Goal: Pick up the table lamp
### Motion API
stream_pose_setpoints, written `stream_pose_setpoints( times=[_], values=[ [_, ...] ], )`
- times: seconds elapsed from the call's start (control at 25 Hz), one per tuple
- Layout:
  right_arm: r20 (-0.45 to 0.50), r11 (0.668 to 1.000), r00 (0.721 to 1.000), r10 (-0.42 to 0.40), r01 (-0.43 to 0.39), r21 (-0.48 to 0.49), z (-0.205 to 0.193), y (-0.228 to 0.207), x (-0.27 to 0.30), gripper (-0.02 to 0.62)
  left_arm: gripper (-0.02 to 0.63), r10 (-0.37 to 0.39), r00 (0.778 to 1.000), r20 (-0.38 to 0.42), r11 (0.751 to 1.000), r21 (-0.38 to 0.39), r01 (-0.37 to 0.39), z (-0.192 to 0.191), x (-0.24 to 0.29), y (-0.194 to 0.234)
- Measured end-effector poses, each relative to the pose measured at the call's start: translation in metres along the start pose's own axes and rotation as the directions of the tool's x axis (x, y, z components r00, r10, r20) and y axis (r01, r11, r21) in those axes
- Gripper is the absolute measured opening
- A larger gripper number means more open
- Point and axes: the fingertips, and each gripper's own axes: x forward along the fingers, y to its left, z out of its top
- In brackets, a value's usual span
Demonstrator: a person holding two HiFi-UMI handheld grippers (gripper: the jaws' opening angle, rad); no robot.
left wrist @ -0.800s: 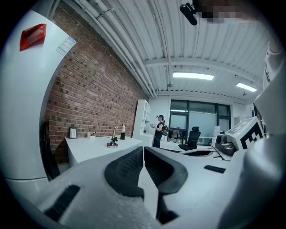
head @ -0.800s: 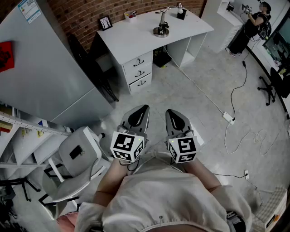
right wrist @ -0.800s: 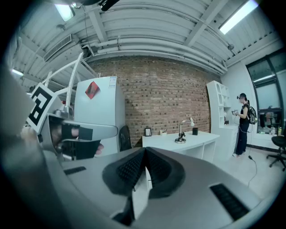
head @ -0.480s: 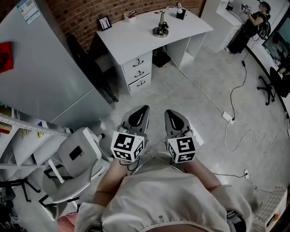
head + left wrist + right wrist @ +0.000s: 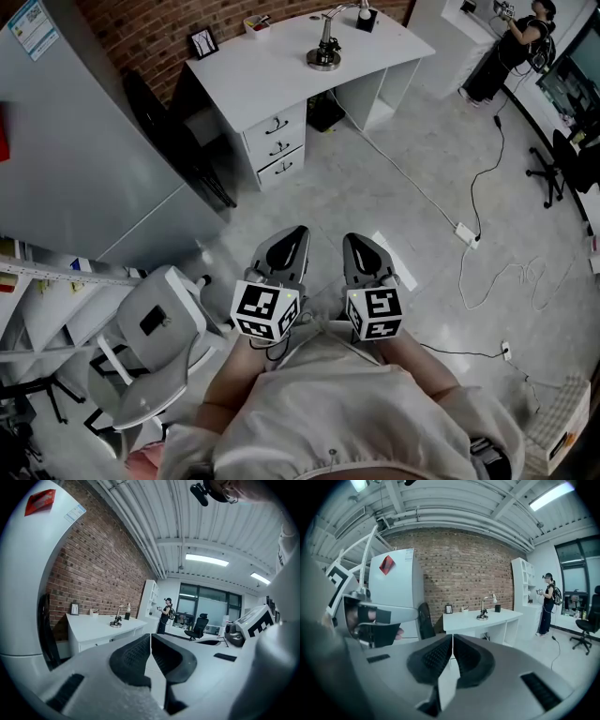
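Far ahead of both tools, table lamp (image 5: 325, 56) stands on white desk (image 5: 272, 84), well apart from left gripper (image 5: 287, 247) and right gripper (image 5: 367, 255), each clenched on nothing; advised: approach, spread jaws, take the stem above its base.

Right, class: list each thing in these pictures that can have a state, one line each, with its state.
left claw: shut, empty
right claw: shut, empty
table lamp: upright on the desk, untouched
desk drawers: closed
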Motion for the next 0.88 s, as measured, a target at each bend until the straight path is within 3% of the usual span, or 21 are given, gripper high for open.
stream_pose_setpoints(
  times=[0.36,0.72,0.88],
  values=[
    [-0.048,0.998,0.997,0.060,-0.059,0.015,-0.005,-0.049,0.042,0.029,0.020,0.087,0.996,-0.022,0.995,-0.055,-0.088,-0.008,0.050,0.021],
    [-0.075,0.989,0.986,0.149,-0.150,-0.010,0.022,-0.155,0.112,0.029,0.020,0.174,0.985,-0.004,0.980,-0.101,-0.173,0.008,0.170,0.026],
    [-0.090,0.981,0.978,0.189,-0.191,-0.016,0.038,-0.211,0.138,0.029,0.020,0.209,0.978,0.006,0.977,-0.040,-0.209,0.024,0.228,0.016]
  ],
)
